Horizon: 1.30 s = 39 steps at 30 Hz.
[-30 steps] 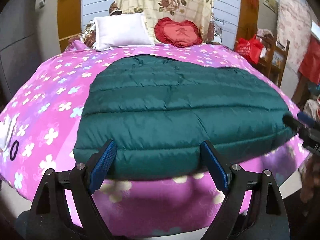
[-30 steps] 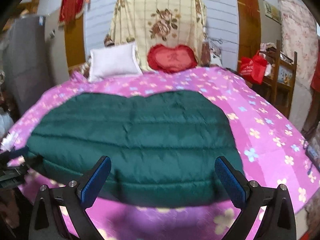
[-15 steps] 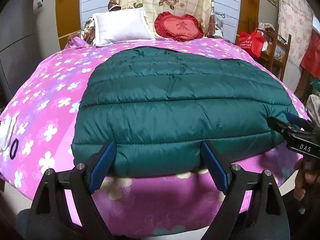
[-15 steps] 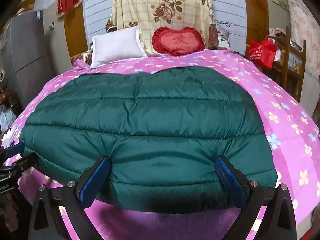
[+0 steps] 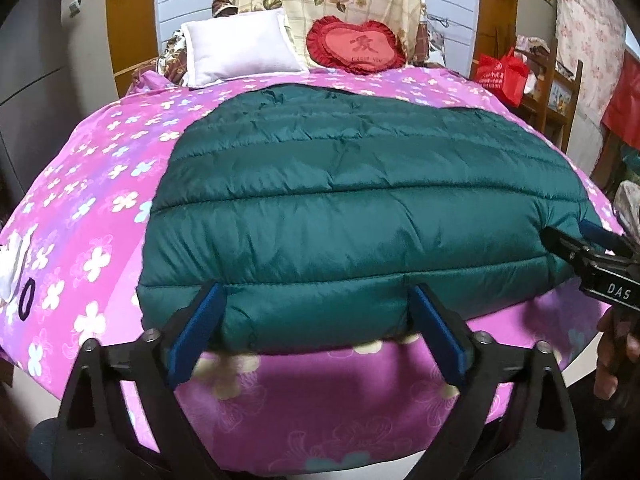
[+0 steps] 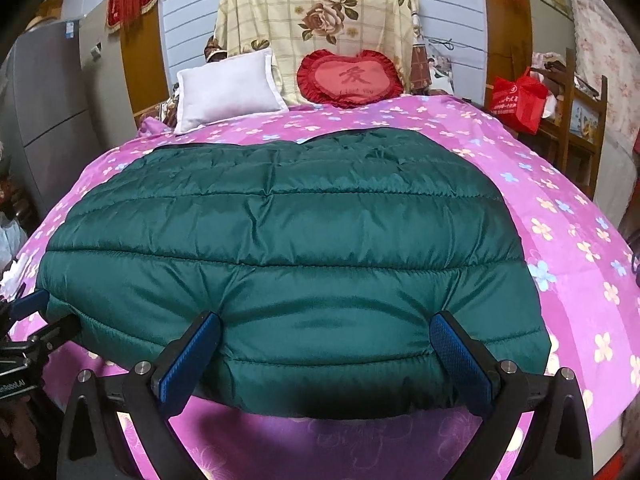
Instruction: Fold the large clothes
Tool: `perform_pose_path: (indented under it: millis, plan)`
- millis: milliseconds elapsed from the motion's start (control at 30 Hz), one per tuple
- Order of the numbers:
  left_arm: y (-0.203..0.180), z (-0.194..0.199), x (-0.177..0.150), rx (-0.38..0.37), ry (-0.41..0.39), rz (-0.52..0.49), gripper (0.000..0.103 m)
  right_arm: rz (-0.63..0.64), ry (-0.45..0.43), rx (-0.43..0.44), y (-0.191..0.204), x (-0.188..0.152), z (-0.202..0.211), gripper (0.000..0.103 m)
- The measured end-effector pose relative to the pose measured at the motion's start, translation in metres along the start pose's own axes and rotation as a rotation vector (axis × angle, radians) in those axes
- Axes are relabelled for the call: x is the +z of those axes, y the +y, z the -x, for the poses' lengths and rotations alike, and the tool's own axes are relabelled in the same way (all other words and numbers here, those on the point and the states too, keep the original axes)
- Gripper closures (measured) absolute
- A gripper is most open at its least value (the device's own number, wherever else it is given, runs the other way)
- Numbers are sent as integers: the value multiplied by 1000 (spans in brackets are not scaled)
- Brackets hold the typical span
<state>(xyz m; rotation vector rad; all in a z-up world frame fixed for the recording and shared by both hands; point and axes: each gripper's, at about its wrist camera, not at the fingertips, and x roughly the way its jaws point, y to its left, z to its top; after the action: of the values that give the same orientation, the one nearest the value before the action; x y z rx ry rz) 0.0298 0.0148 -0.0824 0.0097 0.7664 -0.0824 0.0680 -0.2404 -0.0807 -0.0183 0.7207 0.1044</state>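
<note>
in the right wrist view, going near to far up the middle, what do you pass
right tool → green jacket → pink bedspread → red heart cushion → floral cloth hanging behind it

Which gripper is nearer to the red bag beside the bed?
Right. The right gripper is at the jacket's near edge on the bag's side; the left gripper is at the same edge, further toward the white pillow's side.
</note>
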Motion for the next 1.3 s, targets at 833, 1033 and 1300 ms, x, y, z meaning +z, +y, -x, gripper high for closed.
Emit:
perform_pose_path:
  millis: [833,1033,1300]
  plan:
    - [0,29,11,111,131,38,1,-75,32,-121,2,7,80,0]
    - [1,103,24,102,84,47,1,-99,2,-115,-1,-2,143,0]
    - [-19,159,28,37,40,37,1,-13,-47,-132,17,-6,207,0]
